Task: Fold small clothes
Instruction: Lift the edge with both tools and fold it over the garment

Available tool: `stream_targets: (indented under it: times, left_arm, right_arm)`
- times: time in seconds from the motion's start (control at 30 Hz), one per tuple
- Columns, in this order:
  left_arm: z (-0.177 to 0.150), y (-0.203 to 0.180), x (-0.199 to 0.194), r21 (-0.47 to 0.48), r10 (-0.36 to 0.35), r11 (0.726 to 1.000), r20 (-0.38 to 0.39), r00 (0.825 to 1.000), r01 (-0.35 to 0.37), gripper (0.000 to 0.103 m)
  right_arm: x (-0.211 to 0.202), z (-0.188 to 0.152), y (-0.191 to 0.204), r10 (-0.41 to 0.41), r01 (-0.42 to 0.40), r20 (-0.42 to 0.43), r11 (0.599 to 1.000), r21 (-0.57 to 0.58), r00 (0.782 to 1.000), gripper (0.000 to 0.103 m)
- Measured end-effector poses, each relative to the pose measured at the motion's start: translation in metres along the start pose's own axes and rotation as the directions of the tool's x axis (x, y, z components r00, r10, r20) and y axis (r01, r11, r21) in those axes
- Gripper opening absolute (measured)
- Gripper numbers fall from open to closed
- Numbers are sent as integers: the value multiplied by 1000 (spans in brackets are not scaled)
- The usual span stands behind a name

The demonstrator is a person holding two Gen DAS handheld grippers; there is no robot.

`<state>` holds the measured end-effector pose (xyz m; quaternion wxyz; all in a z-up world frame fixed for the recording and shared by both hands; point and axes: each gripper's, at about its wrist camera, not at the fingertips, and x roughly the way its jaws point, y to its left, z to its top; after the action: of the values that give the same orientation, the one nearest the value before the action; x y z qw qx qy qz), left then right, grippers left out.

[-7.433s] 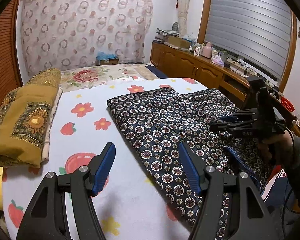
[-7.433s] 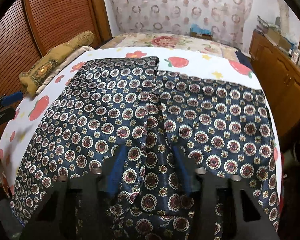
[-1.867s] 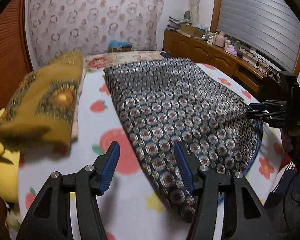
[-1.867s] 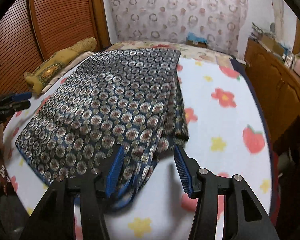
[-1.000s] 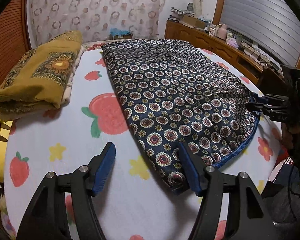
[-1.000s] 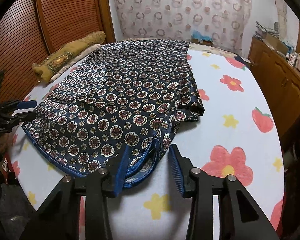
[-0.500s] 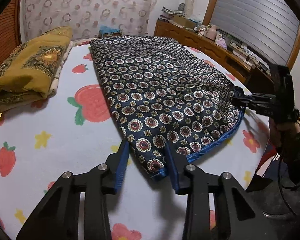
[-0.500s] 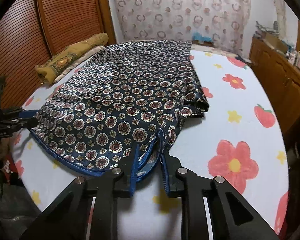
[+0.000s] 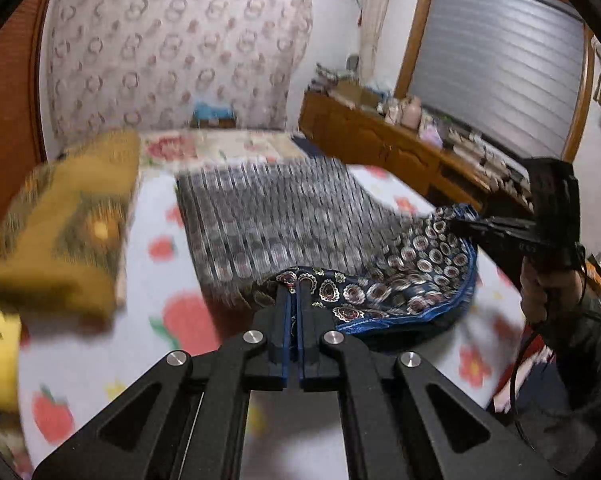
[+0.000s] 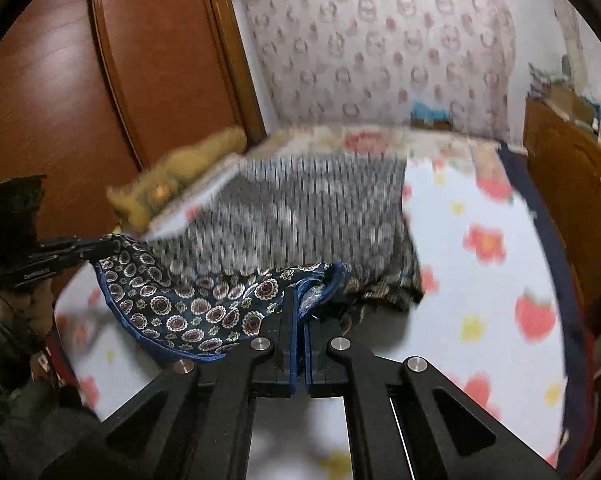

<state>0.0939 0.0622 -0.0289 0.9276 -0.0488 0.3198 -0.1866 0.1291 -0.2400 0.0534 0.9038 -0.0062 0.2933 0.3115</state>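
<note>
- Left wrist view: my left gripper was clamped on the near left corner of the patterned garment, its jaws having just closed with the blue-trimmed hem between them. The garment lay lengthwise on the fruit-print bed cover, only its near edge raised. Across the hem, the right gripper pinched the other corner. A folded yellow cloth sat just beside the garment's far left side. I judged the step to be carrying the near edge over toward the far edge; both corners had to rise level and together, so that the hem stayed taut and the crease ran straight.
- Right wrist view: my right gripper was likewise clamped on the hem, its jaws having just closed on the garment's near right corner. The left gripper held its corner at about the same height. The cloth looked slippery, so I thought a slow, even arc safest; bunched layers under the right edge could be dragged askew.
</note>
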Motion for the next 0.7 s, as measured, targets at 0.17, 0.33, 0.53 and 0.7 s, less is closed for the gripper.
stream_targets:
  times: [0.17, 0.33, 0.53, 0.7]
  left_arm:
    - [47, 15, 20, -20, 10, 1000, 50, 999, -9, 3]
    - [76, 28, 47, -36, 27, 999, 45, 999, -26, 3]
    - [90, 39, 72, -40, 57, 998, 25, 998, -56, 3]
    - [96, 55, 88, -62, 79, 995, 1, 997, -78, 3]
  right_arm:
    - [13, 33, -13, -5, 5, 32, 1000, -11, 999, 2]
    - [44, 62, -36, -1, 0, 18, 1000, 23, 1000, 2]
    - [82, 81, -46, 1, -1, -7, 999, 46, 1000, 2]
    - [103, 96, -53, 2, 0, -29, 998, 62, 1000, 2]
